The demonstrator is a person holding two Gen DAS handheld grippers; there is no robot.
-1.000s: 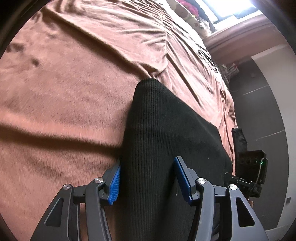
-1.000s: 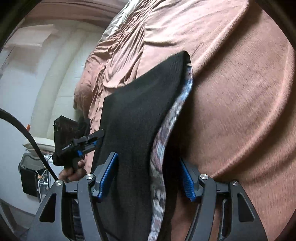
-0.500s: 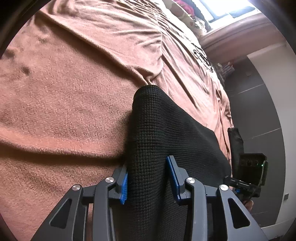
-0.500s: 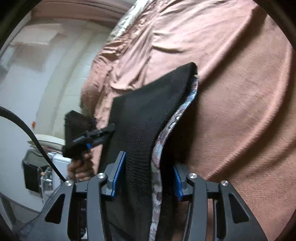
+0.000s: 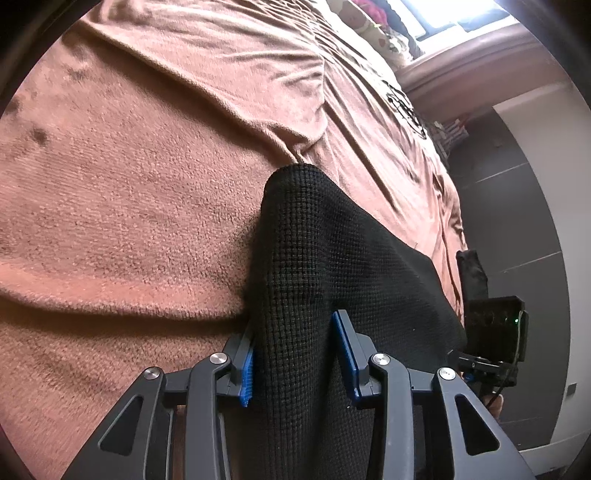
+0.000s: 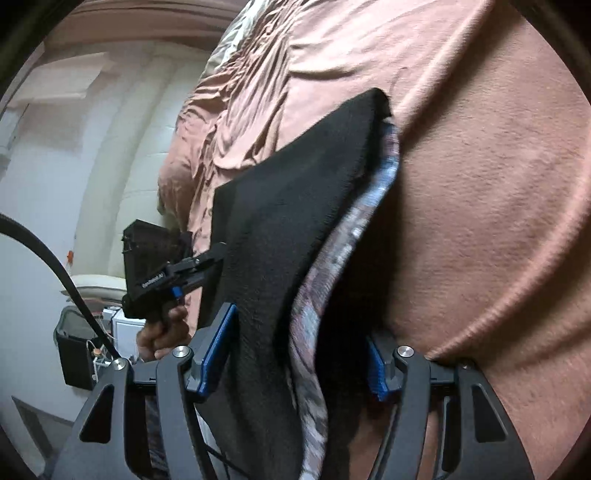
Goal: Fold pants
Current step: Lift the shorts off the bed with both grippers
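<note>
Pants of black waffle-knit fabric [image 5: 314, 266] lie draped over the edge of a bed covered by a rumpled rust-brown blanket [image 5: 147, 192], with a patterned grey-pink lining [image 6: 354, 236] showing along one side. Left tool [image 5: 295, 354] is clamped on a bunched fold of the knit, both blue pads pressing it. Right tool [image 6: 295, 354] has just been opening; cloth hangs between its jaws, but the left pad stands clear (so no grip). A hand [image 6: 162, 332] holds the other tool's handle. Beyond lie a black bin [image 6: 77, 354], a dark cable [image 6: 55, 266] and a bright window [image 5: 454, 14]
</note>
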